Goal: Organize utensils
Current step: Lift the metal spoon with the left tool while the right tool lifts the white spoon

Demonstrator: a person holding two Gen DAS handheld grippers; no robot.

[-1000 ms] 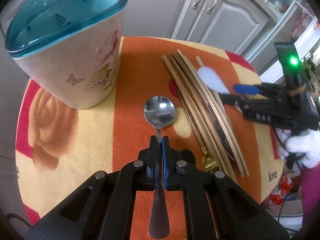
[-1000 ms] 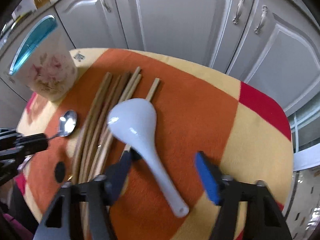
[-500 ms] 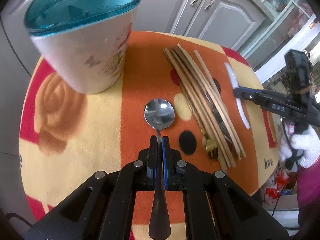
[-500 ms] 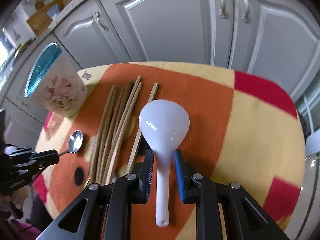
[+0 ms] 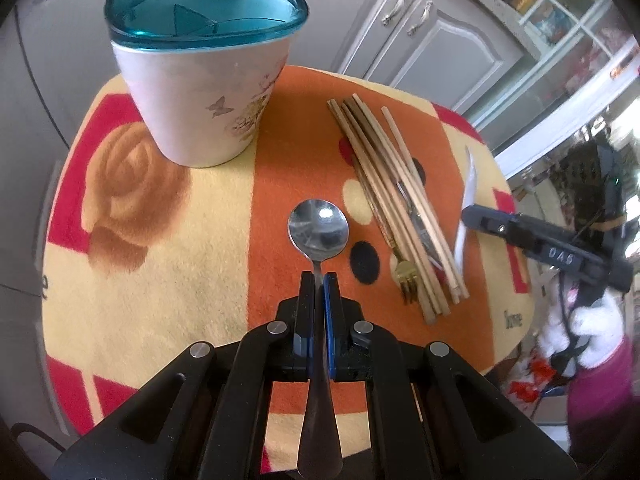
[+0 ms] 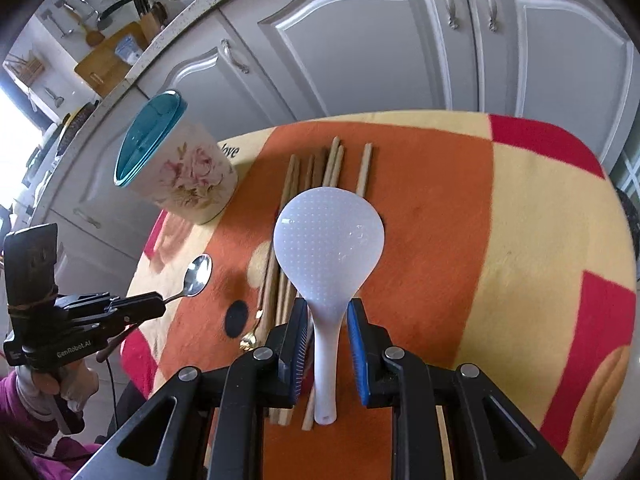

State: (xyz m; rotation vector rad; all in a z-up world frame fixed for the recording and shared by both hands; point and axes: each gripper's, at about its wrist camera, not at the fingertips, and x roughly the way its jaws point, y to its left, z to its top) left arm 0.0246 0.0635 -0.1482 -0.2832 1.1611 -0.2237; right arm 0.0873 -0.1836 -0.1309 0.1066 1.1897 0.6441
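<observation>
Holding spoon [image 5: 318,228] clamped in left gripper [image 5: 319,280], axis forward; holder [image 5: 204,80] lies far-left, nearer this hand. Right gripper [image 6: 328,316] grips paddle [image 6: 329,240].

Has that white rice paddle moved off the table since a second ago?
Yes. The white rice paddle, then lying flat beside the chopsticks, now stands lifted above them, clamped by its handle in the right tool, whose jaws have just been closing.
</observation>
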